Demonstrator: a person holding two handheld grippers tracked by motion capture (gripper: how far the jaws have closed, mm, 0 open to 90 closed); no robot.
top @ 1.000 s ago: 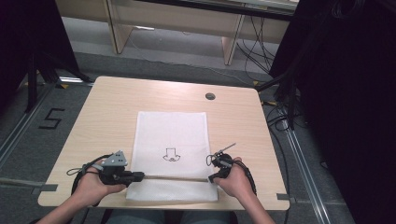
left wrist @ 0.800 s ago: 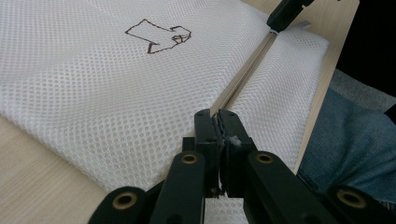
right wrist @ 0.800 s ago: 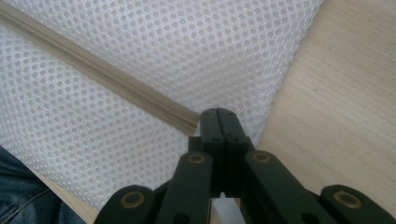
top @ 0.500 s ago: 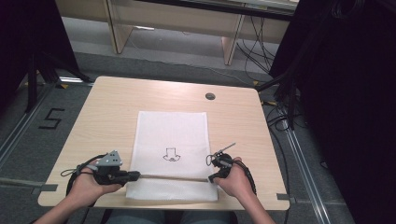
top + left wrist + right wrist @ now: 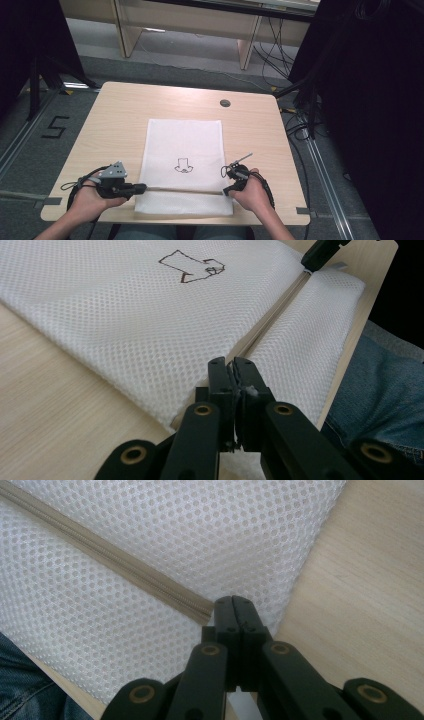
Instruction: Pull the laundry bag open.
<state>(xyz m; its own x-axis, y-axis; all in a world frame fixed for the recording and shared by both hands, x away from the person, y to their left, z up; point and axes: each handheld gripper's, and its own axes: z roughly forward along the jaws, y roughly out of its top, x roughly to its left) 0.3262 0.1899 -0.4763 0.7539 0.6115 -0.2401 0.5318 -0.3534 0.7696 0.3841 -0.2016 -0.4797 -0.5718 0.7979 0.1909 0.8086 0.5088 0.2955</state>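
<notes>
A white mesh bag [image 5: 182, 145] lies flat on the wooden table [image 5: 115, 115], with a small line drawing [image 5: 183, 166] on it. A beige zipper [image 5: 182, 189] runs across its near part. My left gripper [image 5: 142, 188] is shut at the zipper's left end; in the left gripper view the jaws [image 5: 232, 365] pinch something pale at the bag's [image 5: 125, 315] edge, where the zipper [image 5: 270, 315] starts. My right gripper [image 5: 226, 191] is shut at the zipper's right end. The right gripper view has its tips [image 5: 233, 602] closed where the zipper [image 5: 125, 570] meets the edge of the bag [image 5: 200, 525].
A round cable hole [image 5: 225, 103] sits at the table's far right. The table's front edge runs just below the bag, with the person's jeans [image 5: 390, 390] beyond it. Bare wood lies left and right of the bag. Cables and dark equipment stand off the right side.
My left hand and gripper have shifted slightly to the left along the zipper line. The right gripper and the bag stay where they were.
</notes>
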